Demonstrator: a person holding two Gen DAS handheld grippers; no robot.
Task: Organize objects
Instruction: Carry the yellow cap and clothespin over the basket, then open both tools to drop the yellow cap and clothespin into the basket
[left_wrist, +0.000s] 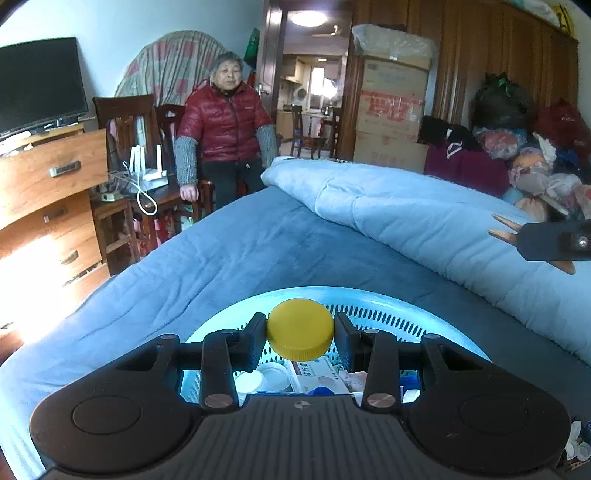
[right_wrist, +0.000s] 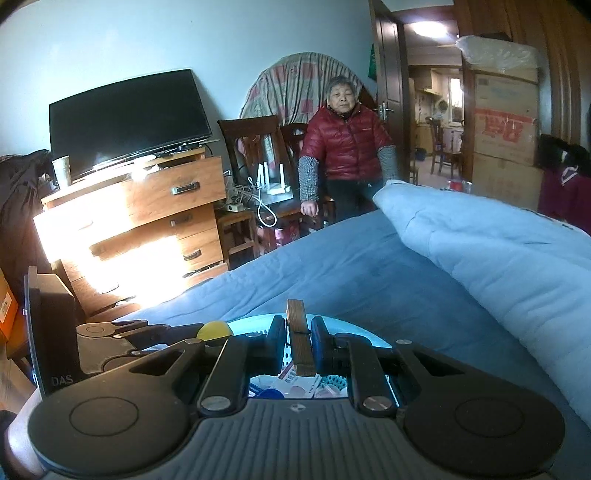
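Observation:
My left gripper (left_wrist: 300, 328) is shut on a yellow bottle cap (left_wrist: 300, 328) and holds it over a light blue plastic basket (left_wrist: 406, 306) on the bed. The basket holds a medicine box (left_wrist: 321, 374), white lids (left_wrist: 266, 376) and small blue items. My right gripper (right_wrist: 298, 341) is shut on a wooden clothespin (right_wrist: 300, 343) above the same basket (right_wrist: 255, 323). In the left wrist view the right gripper (left_wrist: 554, 240) shows at the right edge with the clothespin tips (left_wrist: 504, 227) sticking out. In the right wrist view the yellow cap (right_wrist: 214, 328) and left gripper (right_wrist: 110, 332) show at the left.
The basket rests on a blue bedsheet (left_wrist: 221, 258). A folded light blue quilt (left_wrist: 424, 210) lies to the right. A woman in a red jacket (left_wrist: 225, 125) sits beyond the bed's far edge. A wooden dresser (right_wrist: 147, 221) with a TV (right_wrist: 125, 118) stands to the left.

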